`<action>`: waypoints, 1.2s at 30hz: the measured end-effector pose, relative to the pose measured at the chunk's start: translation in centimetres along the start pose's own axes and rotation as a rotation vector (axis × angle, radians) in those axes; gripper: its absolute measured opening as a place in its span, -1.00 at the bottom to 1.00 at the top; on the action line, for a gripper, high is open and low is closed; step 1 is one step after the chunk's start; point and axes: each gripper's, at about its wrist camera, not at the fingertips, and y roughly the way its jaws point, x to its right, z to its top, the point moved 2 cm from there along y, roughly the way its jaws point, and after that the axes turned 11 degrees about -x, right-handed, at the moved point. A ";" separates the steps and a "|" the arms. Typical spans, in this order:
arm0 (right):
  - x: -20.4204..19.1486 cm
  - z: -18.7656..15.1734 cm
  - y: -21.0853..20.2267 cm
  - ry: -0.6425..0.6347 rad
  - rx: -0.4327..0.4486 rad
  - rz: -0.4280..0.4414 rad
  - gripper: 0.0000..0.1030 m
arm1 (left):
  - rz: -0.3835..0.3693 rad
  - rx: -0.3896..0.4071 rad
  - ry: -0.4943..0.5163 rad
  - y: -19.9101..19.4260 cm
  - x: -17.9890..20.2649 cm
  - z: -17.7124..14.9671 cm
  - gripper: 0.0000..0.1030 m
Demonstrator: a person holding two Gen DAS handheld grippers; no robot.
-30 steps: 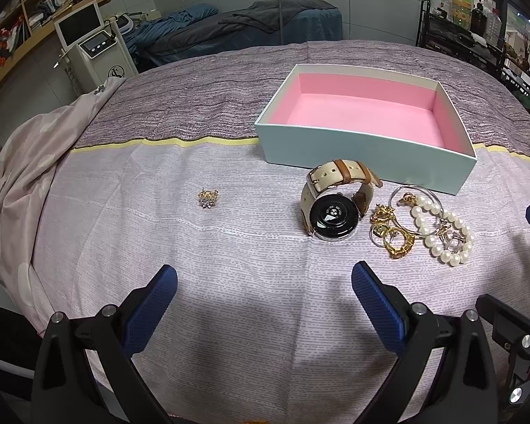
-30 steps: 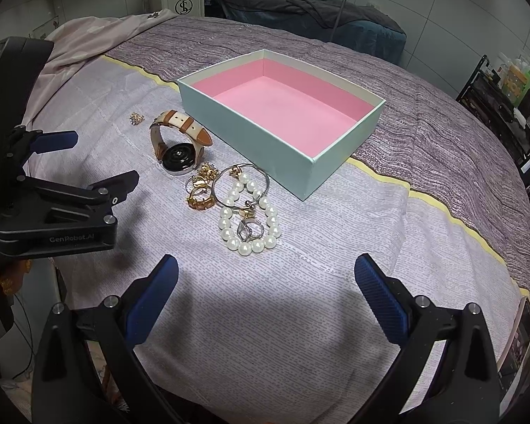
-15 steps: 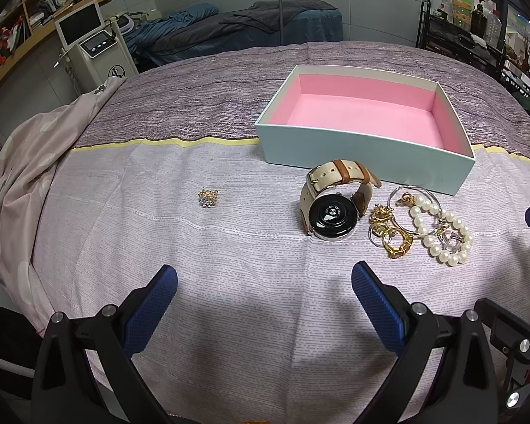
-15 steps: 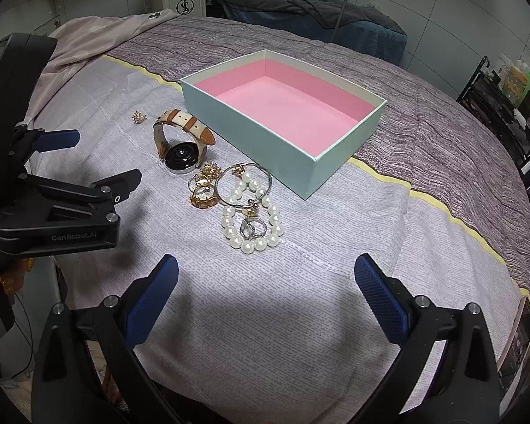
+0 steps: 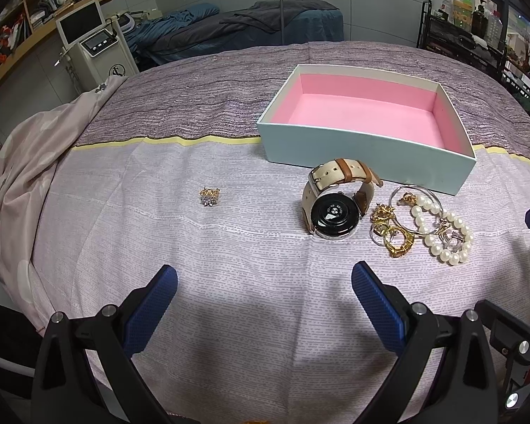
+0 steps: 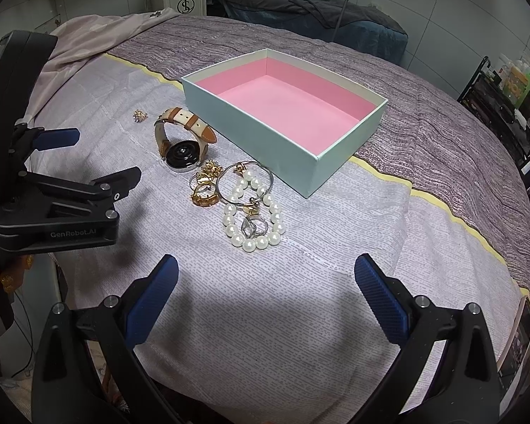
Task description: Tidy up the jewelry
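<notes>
Blue-padded fingers fill the bottom of both wrist views: the left gripper (image 5: 265, 282) and the right gripper (image 6: 265, 272) each stand spread wide, holding nothing, above the pale patterned bedcover (image 5: 229, 265). Beyond them, mid-frame, lies the jewelry, none of it boxed yet. The pearl bracelet (image 6: 252, 212) rests nearest the right gripper, with a small silver ring (image 6: 252, 228) inside its loop and a thin wire bangle (image 6: 245, 183) overlapping it; just beside sit tangled gold rings (image 6: 205, 185). These look light, slippery and easily scattered, so pinching across the bead strand seems safest. The watch (image 5: 335, 199) stands on its edge, heavier and stiffer, best taken by its leather strap. A small brooch (image 5: 209, 196) lies well apart, left of centre. Farthest, toward the upper right, the open pink-lined box (image 5: 367, 141) sits empty.
</notes>
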 end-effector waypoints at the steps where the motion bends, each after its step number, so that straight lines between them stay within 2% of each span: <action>1: 0.0 0.0 0.0 -0.001 0.000 0.001 0.91 | -0.002 0.000 -0.001 0.0 0.0 0.0 0.89; 22: 0.5 0.3 -0.4 0.005 0.021 0.032 0.91 | -0.014 0.003 -0.011 -0.1 -0.4 0.0 0.89; 29: 2.1 0.1 -0.3 0.032 0.052 0.104 0.91 | -0.047 0.010 -0.045 0.2 -2.5 -0.2 0.89; 36: 2.1 -0.5 0.2 -0.013 0.075 0.112 0.91 | -0.062 0.054 -0.074 0.2 -5.2 -1.4 0.89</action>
